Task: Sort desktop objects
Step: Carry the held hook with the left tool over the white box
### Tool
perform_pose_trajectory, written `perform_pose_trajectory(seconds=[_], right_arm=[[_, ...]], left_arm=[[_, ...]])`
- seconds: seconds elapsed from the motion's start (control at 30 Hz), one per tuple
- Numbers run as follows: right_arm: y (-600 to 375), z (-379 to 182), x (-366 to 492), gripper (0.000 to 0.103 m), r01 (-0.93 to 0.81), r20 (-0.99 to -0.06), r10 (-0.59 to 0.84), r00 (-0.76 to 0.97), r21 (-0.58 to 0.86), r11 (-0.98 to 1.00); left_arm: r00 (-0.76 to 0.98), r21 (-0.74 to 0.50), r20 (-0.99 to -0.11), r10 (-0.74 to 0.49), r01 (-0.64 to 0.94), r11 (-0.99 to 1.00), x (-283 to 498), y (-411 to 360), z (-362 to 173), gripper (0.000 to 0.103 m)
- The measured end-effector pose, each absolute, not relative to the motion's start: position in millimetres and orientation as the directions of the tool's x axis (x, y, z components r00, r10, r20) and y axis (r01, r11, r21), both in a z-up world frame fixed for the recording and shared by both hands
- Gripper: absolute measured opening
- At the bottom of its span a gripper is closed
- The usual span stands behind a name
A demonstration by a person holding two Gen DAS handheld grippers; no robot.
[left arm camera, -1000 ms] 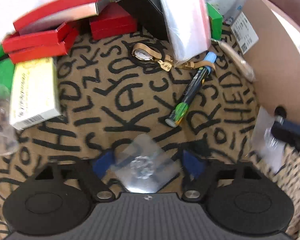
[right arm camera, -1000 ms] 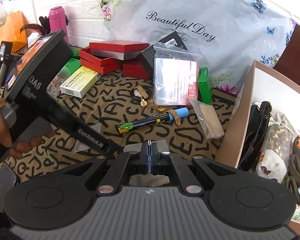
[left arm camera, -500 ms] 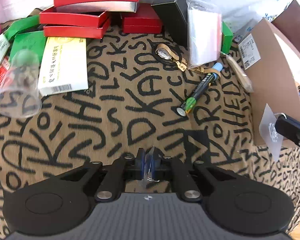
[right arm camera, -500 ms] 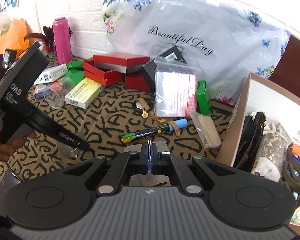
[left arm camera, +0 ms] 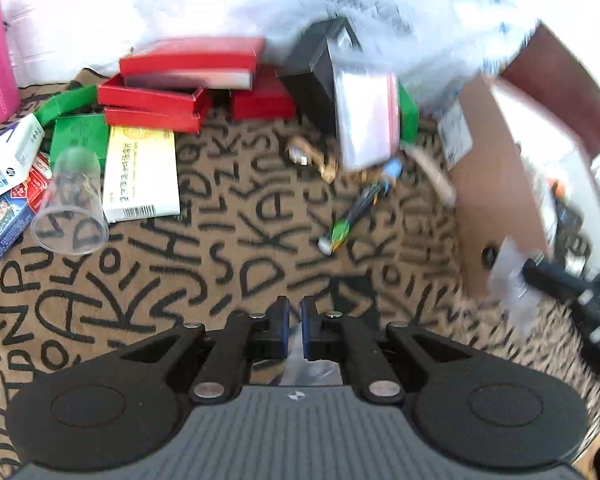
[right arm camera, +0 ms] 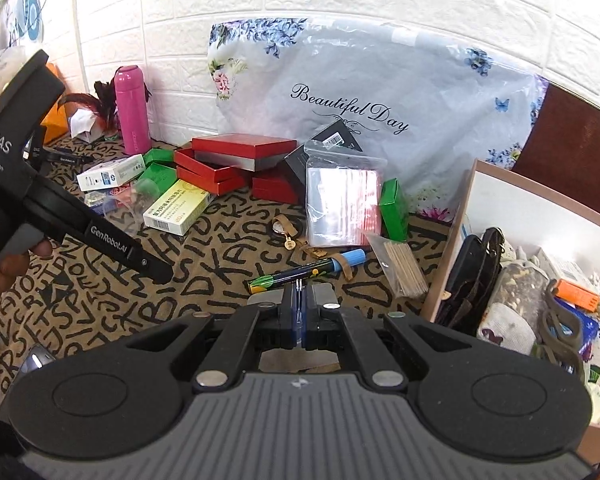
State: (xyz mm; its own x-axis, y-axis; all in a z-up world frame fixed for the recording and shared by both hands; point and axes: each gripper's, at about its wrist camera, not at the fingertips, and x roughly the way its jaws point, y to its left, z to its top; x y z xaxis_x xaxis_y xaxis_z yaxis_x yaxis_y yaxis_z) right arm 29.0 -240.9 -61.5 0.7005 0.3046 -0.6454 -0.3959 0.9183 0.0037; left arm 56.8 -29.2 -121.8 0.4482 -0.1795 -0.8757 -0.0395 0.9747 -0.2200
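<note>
Both claws are closed, each on a small clear plastic bag, above the letter-patterned cloth.

Left wrist view: the left claw (left arm camera: 295, 322) has its blue pads nearly together on a small clear bag (left arm camera: 310, 366) that hangs below them; the picture is blurred, so what is inside the bag I cannot tell. Ahead of the claw and a little right lies a marker pen (left arm camera: 354, 216) on the cloth (left arm camera: 148, 280). Far ahead left a clear cup (left arm camera: 70, 208) lies on its side, beside a yellow box (left arm camera: 140, 174). At the right stands a cardboard box (left arm camera: 496, 184).

Right wrist view: the right claw (right arm camera: 299, 312) is fully closed, a thin clear bag (right arm camera: 299, 304) pinched between the pads. The marker pen (right arm camera: 306, 272) lies just ahead of it. The cardboard box (right arm camera: 456, 240), full of things, stands to the right. The left claw (right arm camera: 156, 270) shows at the left, held by a hand (right arm camera: 4, 272).
</note>
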Motion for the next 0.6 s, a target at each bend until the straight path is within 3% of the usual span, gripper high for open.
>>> perform_pose_trajectory(seconds=[0.07, 0.17, 0.2, 0.37, 0.47, 0.53, 0.57, 0.6], right_arm=[[-243.2, -60.2, 25.5, 0.000, -0.396, -0.643, 0.306, 0.702, 0.004, 0.918], [-245.0, -58.5, 19.4, 0.000, -0.399, -0.642, 0.305, 0.703, -0.002, 0.917], [-245.4, -58.4, 17.2, 0.000, -0.401, -0.644, 0.303, 0.702, -0.006, 0.916], [-250.0, -58.7, 9.8, 0.000, -0.400, -0.656, 0.287, 0.698, -0.023, 0.916], [-254.8, -57.4, 6.5, 0.000, -0.395, -0.661, 0.272, 0.700, -0.040, 0.918], [-259.2, -56.5, 5.6, 0.000, -0.388, -0.663, 0.259, 0.702, -0.050, 0.920], [-261.9, -56.3, 5.3, 0.000, -0.381, -0.664, 0.252, 0.704, -0.054, 0.923], [-264.5, -56.6, 6.0, 0.000, -0.376, -0.666, 0.247, 0.704, -0.055, 0.925]], left_arm=[[0.416, -0.209, -0.892, -0.176, -0.036, 0.977, 53.6, -34.6, -133.7, 0.012], [0.362, -0.222, -0.913, -0.186, -0.058, 0.973, 48.8, -39.9, -152.0, 0.063], [0.352, -0.222, -0.917, -0.186, -0.065, 0.973, 47.6, -42.5, -157.3, 0.066], [0.306, -0.220, -0.934, -0.185, -0.084, 0.972, 49.9, -54.9, -177.5, 0.066], [0.314, -0.246, -0.929, -0.196, -0.130, 0.960, 54.0, -52.4, -183.4, 0.061], [0.317, -0.274, -0.923, -0.217, -0.147, 0.950, 56.5, -50.0, -181.4, 0.033], [0.308, -0.318, -0.915, -0.261, -0.151, 0.936, 58.1, -47.3, -181.8, 0.010], [0.306, -0.360, -0.904, -0.298, -0.169, 0.918, 58.2, -45.5, -181.9, 0.007]])
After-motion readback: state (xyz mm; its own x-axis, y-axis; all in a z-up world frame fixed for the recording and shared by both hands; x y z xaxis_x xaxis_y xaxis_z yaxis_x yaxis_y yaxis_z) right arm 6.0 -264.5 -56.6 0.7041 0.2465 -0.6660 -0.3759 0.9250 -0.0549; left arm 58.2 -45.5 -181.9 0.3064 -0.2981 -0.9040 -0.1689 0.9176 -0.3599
